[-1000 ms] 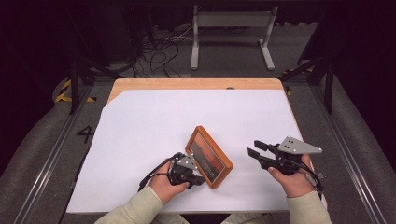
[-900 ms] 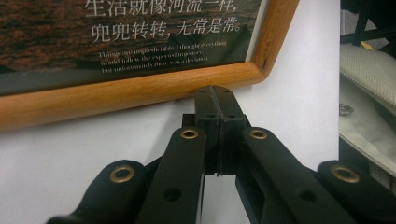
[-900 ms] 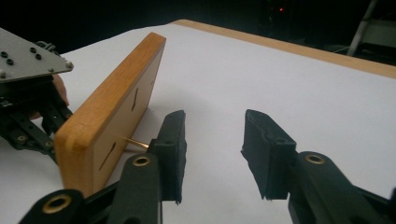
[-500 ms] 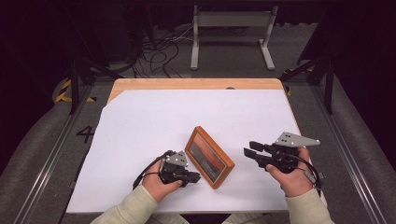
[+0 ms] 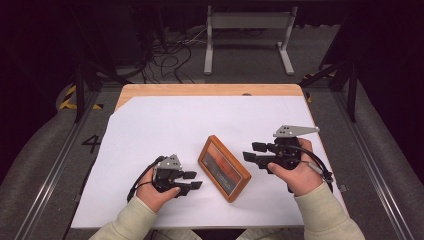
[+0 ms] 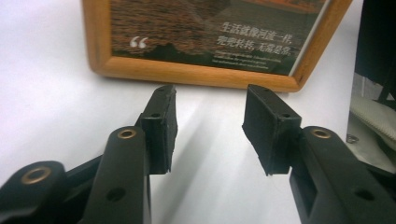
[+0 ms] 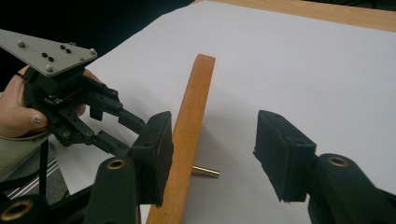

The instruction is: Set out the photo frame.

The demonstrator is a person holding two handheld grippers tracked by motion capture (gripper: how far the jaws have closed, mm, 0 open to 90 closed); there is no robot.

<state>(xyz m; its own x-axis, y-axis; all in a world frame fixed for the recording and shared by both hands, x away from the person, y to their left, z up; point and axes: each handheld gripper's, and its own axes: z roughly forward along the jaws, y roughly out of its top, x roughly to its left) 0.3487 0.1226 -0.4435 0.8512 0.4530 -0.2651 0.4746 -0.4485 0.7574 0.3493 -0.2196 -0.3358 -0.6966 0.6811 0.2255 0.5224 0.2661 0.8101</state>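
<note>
While you hold both tools low over the white sheet, the wooden picture frame lies flat between them, near the six o'clock edge. Your left gripper, at the frame's nine o'clock, has just been opening; its jaws are released, with nothing between them. Your right gripper, at three o'clock, has also just been widening and holds nothing. In the left gripper view the frame's top is cut off, and its printed text is too small to read.
</note>
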